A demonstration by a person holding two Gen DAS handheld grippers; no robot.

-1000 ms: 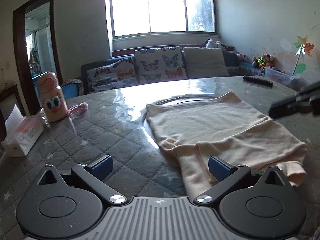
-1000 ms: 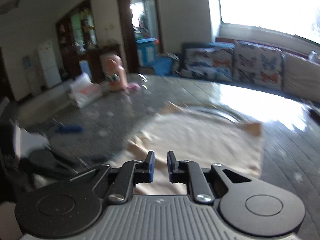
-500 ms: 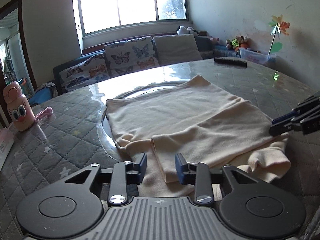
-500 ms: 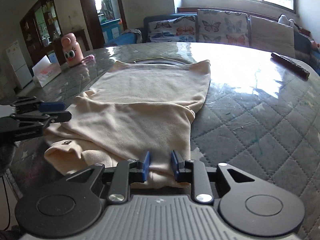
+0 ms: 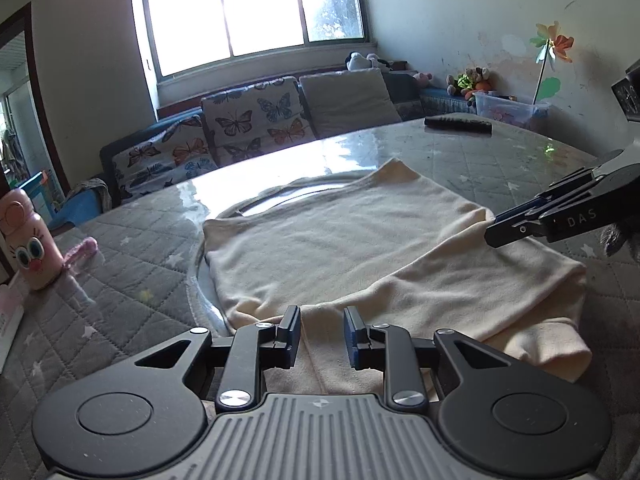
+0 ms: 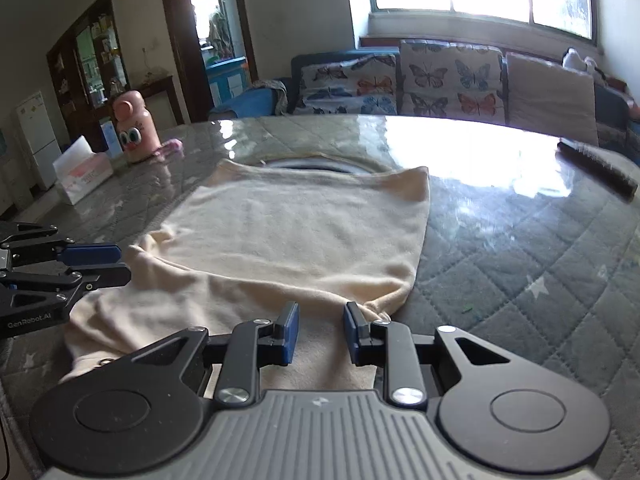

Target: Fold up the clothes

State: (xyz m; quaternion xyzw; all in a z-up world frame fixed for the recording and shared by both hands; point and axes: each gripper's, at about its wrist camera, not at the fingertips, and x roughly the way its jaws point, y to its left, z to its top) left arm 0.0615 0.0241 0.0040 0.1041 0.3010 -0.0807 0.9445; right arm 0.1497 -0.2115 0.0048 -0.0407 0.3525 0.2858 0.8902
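A cream garment [image 5: 352, 248] lies partly folded on the grey quilted table [image 5: 132, 280], its near part doubled over and its far edge over a glass turntable [image 5: 280, 196]. My left gripper [image 5: 321, 333] hovers low over the garment's near left edge. It is open by a narrow gap, and cloth shows under and between the fingers. In the right wrist view the same garment [image 6: 296, 236] spreads ahead. My right gripper [image 6: 320, 332] is open over the near right corner, where cloth bunches by the right finger. Each gripper shows in the other's view: the right gripper [image 5: 516, 228] and the left gripper [image 6: 100, 264].
A pink cartoon bottle [image 5: 28, 240] [image 6: 134, 128] and a tissue pack [image 6: 82, 170] stand at the table's left side. A black remote [image 5: 458, 124] [image 6: 596, 168] lies at the far right. A sofa with butterfly cushions [image 5: 256, 120] sits behind the table.
The left gripper went from wide open to a narrow gap and moved right over the garment's near edge. The right gripper swung round to face the garment and now sits at its near corner.
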